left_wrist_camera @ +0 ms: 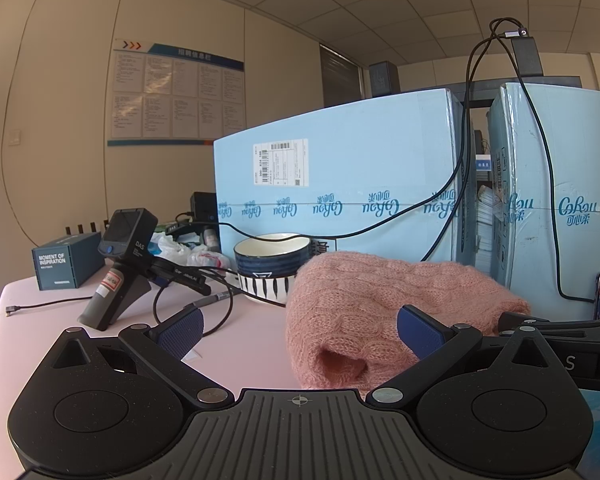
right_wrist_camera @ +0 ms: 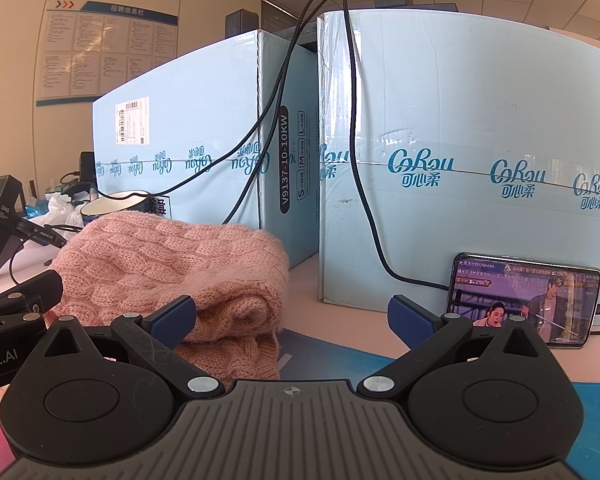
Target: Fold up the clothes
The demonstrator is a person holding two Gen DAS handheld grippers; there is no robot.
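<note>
A pink cable-knit sweater (left_wrist_camera: 380, 304) lies folded in a thick bundle on the pale pink table (left_wrist_camera: 52, 332). In the left wrist view my left gripper (left_wrist_camera: 298, 330) is open, its blue pads spread wide just in front of the bundle, nothing between them. The right wrist view shows the same sweater (right_wrist_camera: 172, 264) ahead and left. My right gripper (right_wrist_camera: 292, 318) is open too, its left pad close against the bundle's near fold, its right pad over bare table. The left gripper's black fingers (right_wrist_camera: 20, 300) show at the left edge of that view.
Two tall light-blue cartons (left_wrist_camera: 340, 176) (right_wrist_camera: 480, 152) wall off the back, with black cables hanging over them. A phone (right_wrist_camera: 524, 304) with a playing video leans on the right carton. Stacked striped bowls (left_wrist_camera: 270, 268), a black handheld device (left_wrist_camera: 122, 268) and a dark box (left_wrist_camera: 66, 260) stand left.
</note>
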